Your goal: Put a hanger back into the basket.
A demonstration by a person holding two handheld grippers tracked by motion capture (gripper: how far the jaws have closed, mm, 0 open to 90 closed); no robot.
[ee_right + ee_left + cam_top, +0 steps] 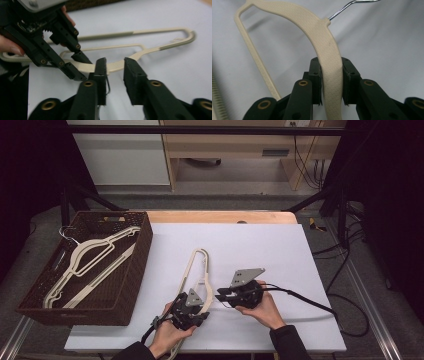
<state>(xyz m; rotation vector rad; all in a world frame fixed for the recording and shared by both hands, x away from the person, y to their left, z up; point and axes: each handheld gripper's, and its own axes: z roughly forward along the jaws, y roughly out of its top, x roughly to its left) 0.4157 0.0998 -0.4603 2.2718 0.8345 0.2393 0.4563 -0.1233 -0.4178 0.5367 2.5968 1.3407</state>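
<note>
Broadly, a white-covered table [280, 250] spreads under and ahead of both tongs, with a dark woven basket [142, 265] well to the left of the left gripper [192, 306], holding other cream hangers [85, 257]. One cream hanger [192, 267] lies on the cover between and beyond the two tools, its long loop reaching away from them and its near arm running back under the left hand [167, 332]. In the left gripper view the left gripper [332, 82] has its jaws drawn in on the hanger [322, 37]: the broad shoulder arm sits upright between the pads, which look to press it on both sides, and the wire hook [352, 5] juts off beyond. The right gripper [222, 295], carried in the right hand [262, 310], sits just right of the left one, its tips aimed at the same arm. In the right gripper view the right gripper [115, 67] stands with jaws apart; the hanger's [140, 53] arm crosses behind the gap and a thin wire hangs beside the left jaw, with no pad bearing on anything. My reading: the left tong has the hold, the right tong stands free of it, so the step in hand is lifting this hanger toward the basket. Next move calls for a firm clamp, a clean lift of the far loop, and a swing left over the basket rim.
</note>
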